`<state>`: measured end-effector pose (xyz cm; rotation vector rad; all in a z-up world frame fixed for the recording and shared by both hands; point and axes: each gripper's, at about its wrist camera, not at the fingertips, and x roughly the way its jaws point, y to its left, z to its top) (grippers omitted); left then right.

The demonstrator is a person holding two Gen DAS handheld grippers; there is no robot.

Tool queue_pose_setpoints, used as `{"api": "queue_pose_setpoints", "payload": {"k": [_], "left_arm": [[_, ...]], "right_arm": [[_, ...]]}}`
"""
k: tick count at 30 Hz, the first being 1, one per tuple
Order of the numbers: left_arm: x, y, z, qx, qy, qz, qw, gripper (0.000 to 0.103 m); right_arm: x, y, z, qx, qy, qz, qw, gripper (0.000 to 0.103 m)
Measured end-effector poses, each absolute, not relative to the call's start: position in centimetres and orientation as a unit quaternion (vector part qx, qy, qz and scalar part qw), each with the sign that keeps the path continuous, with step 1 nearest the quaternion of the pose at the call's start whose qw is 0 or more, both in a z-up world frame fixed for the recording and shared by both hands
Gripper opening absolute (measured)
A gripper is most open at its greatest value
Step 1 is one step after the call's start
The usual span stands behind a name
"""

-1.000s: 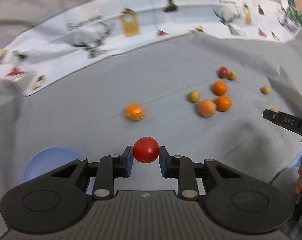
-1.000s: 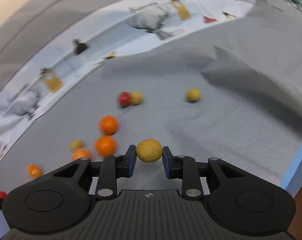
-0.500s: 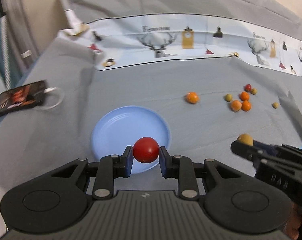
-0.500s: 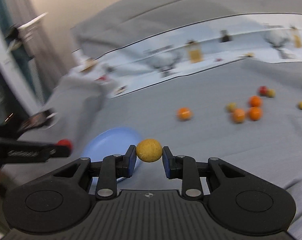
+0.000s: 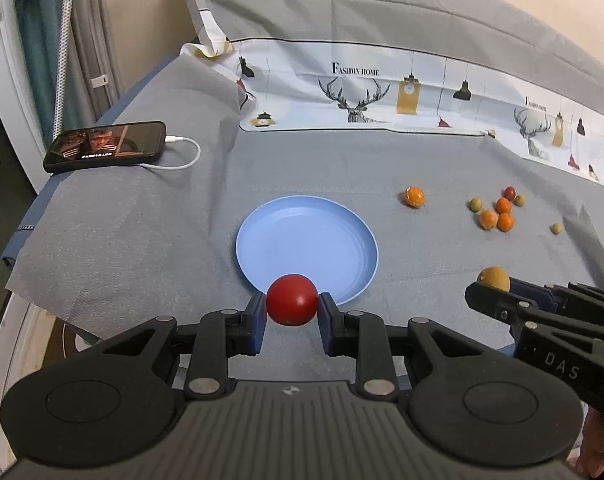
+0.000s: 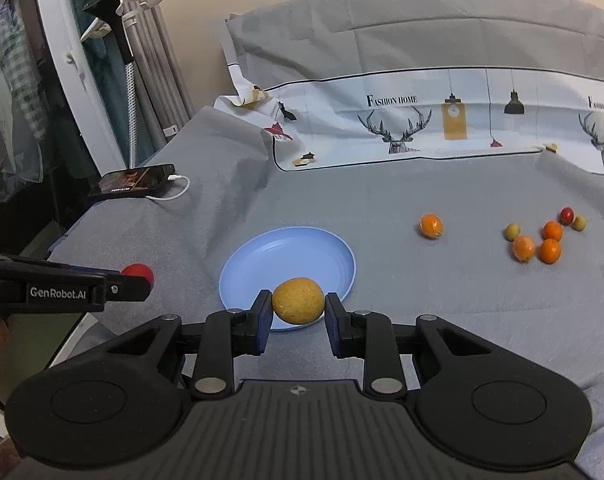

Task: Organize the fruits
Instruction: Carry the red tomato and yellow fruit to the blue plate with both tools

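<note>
- Fruits: one red fruit (image 5: 292,300) is pinched between the pads of the left gripper (image 5: 292,307); one yellow fruit (image 6: 298,301) is pinched in the same way by the right gripper (image 6: 298,310). Both tongs are pressed onto their loads, neither spread.
- Landmark: the blue plate (image 5: 262,220) lies on the grey cloth (image 5: 162,220) and holds nothing.
- Change noted: a second ago both wrist views looked at the scattered fruit, with the plate at the frame edge or out of sight. Both views are now centred on the plate, each load hanging at its near rim.
- The left gripper approaches from the plate's left, the right from its right; each shows in the other's view, apart and not touching.
- Remaining fruit: a lone orange fruit (image 5: 415,197) lies right of the plate; further right sits a cluster of oranges (image 5: 498,216), small greenish ones and a second red fruit (image 5: 510,192), all on the cloth, well apart from the plate.
- A phone (image 5: 106,146) on a charging cable lies far left of the plate, out of the working path.
- Judgement: the carry is nearly complete and the release is not yet made. Both loads sit over the near rim, so each needs a short advance toward the plate's middle before opening, or the round fruit may roll off onto the cloth.
</note>
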<state>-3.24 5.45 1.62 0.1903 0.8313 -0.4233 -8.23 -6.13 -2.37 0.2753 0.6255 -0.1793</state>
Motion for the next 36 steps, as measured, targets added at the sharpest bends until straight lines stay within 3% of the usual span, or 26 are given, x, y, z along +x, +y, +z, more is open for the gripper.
{"api": "queue_pose_setpoints", "payload": {"k": [36], "left_arm": [[0.0, 4.6, 0.6, 0.079, 0.417, -0.200, 0.883, 0.030]], "right_arm": [[-5.6, -6.2, -3.8, 0.124, 0.340, -0.095, 0.927, 0.030]]}}
